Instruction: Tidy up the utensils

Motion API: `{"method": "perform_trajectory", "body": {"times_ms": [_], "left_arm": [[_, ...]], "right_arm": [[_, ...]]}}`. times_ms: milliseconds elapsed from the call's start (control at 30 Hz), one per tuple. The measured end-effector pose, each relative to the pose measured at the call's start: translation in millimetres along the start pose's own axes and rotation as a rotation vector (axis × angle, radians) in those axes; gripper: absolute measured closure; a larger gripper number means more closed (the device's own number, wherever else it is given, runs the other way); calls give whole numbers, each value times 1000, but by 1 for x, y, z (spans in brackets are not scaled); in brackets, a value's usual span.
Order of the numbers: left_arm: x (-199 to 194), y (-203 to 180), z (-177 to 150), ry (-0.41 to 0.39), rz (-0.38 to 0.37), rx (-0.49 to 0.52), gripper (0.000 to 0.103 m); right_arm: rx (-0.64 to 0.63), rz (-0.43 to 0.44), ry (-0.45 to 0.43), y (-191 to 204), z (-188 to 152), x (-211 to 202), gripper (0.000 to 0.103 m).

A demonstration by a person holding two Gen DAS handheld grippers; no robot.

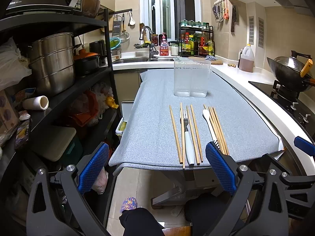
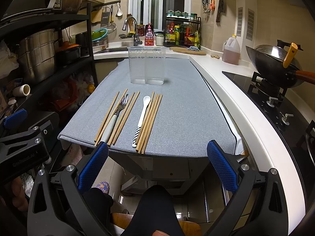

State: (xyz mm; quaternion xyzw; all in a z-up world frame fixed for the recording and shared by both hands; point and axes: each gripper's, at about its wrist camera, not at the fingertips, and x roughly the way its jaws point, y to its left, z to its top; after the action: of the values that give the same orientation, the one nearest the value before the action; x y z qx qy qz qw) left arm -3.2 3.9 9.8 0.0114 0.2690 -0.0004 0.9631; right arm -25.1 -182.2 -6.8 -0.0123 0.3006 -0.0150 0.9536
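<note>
Hovering short of the clear holder (image 1: pixel 190 77), left gripper (image 1: pixel 157 169) and right gripper (image 2: pixel 157 167) spread wide, empty. Chopsticks (image 2: pixel 149 122), fork (image 2: pixel 115 115), spoon (image 2: pixel 142 116) lie nearer me than it, handles toward me for picking.

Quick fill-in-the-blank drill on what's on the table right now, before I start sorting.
1. The clear holder on the grey mat is ____ inside.
2. The fork lies among the ____ group of chopsticks.
3. The white spoon has a ____ handle end.
4. Both grippers' jaws are ____.

Missing words: empty; left; striped; open
</note>
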Motion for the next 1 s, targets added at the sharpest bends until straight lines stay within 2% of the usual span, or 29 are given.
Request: {"method": "perform_trajectory", "body": {"times_ms": [1000], "left_arm": [[0, -5, -3, -9, 5, 6, 8]], "right_arm": [[0, 2, -4, 4, -1, -1, 5]]}}
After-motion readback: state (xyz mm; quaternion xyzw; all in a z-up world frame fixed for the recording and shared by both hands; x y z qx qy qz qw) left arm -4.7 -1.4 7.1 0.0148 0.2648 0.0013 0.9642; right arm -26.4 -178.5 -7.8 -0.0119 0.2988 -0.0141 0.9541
